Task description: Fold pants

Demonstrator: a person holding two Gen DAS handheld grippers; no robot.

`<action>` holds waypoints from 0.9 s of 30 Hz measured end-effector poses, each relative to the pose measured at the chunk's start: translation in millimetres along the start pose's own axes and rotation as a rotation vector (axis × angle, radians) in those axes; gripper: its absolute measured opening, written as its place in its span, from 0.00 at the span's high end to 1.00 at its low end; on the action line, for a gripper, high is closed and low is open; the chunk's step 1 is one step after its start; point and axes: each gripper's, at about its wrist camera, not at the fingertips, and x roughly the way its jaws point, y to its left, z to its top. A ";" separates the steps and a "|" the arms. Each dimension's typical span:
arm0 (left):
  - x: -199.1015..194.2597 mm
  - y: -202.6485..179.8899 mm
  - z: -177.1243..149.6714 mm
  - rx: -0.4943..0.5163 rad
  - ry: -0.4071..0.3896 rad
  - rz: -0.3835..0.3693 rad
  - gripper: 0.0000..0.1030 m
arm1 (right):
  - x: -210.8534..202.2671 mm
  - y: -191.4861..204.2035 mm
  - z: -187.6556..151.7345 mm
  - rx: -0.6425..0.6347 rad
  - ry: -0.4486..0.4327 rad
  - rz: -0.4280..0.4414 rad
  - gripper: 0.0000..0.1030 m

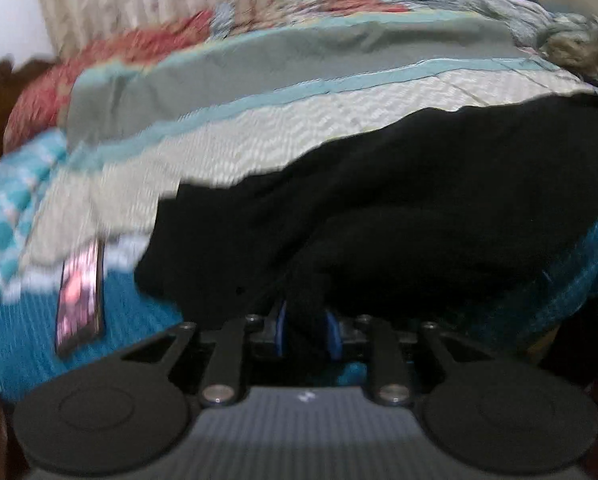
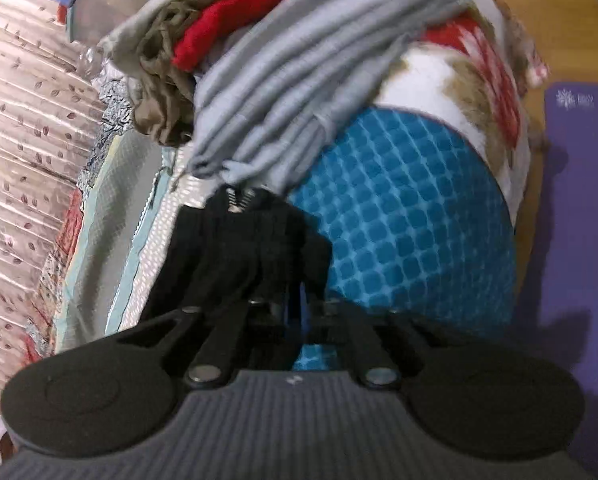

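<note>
The black pants (image 1: 419,200) lie spread over the bed and fill the middle and right of the left wrist view. My left gripper (image 1: 309,332) is shut on a fold of them, with black cloth pinched between the blue pads (image 1: 333,336). In the right wrist view a bunched part of the pants (image 2: 235,248) with a zipper (image 2: 238,202) rises in front of my right gripper (image 2: 301,308), which is shut on that cloth. Its fingertips are mostly hidden by the fabric.
A phone (image 1: 79,292) lies on the blue blanket (image 1: 27,336) left of the pants. A grey folded garment (image 2: 299,80), a red cloth (image 2: 227,16) and olive clothes (image 2: 159,92) are piled beyond. A blue chequered cover (image 2: 411,220) lies right, and a purple mat (image 2: 579,200) is on the floor.
</note>
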 end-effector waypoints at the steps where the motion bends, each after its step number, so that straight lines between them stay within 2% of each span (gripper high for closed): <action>1: -6.7 6.6 -0.4 -0.056 -0.009 -0.019 0.74 | -6.3 14.2 0.2 -0.076 -0.049 -0.026 0.77; 3: -20.2 23.9 -0.1 -0.165 -0.028 -0.061 0.63 | -21.6 35.9 -2.4 -0.214 -0.173 -0.080 0.61; 6: -41.0 46.3 -6.7 -0.272 -0.063 -0.071 0.58 | -39.7 58.9 -13.4 -0.341 -0.314 -0.097 0.61; 9: -51.3 74.6 -2.2 -0.376 -0.100 -0.041 0.55 | -49.1 68.9 -28.3 -0.414 -0.362 -0.075 0.61; 13: -47.6 112.5 10.1 -0.541 -0.131 -0.051 0.41 | -31.4 86.8 -41.1 -0.456 -0.275 -0.001 0.61; 15: -35.0 123.0 16.8 -0.572 -0.122 -0.060 0.39 | -21.4 99.2 -55.3 -0.496 -0.223 0.045 0.61; 19: 2.6 124.3 28.7 -0.535 -0.059 -0.087 0.39 | -2.3 124.6 -95.8 -0.599 -0.092 0.102 0.61; 23: 29.5 100.9 34.7 -0.408 -0.004 -0.105 0.40 | 14.7 142.3 -139.7 -0.662 0.026 0.127 0.61; 24: 39.4 95.2 35.8 -0.368 0.026 -0.092 0.42 | 19.0 144.7 -148.6 -0.669 0.057 0.130 0.61; 26: 48.0 89.2 35.5 -0.299 0.045 -0.070 0.72 | 24.8 149.7 -164.9 -0.689 0.105 0.130 0.61; 27: 46.8 91.7 36.6 -0.295 0.039 -0.079 0.78 | 26.2 152.7 -172.9 -0.708 0.122 0.126 0.61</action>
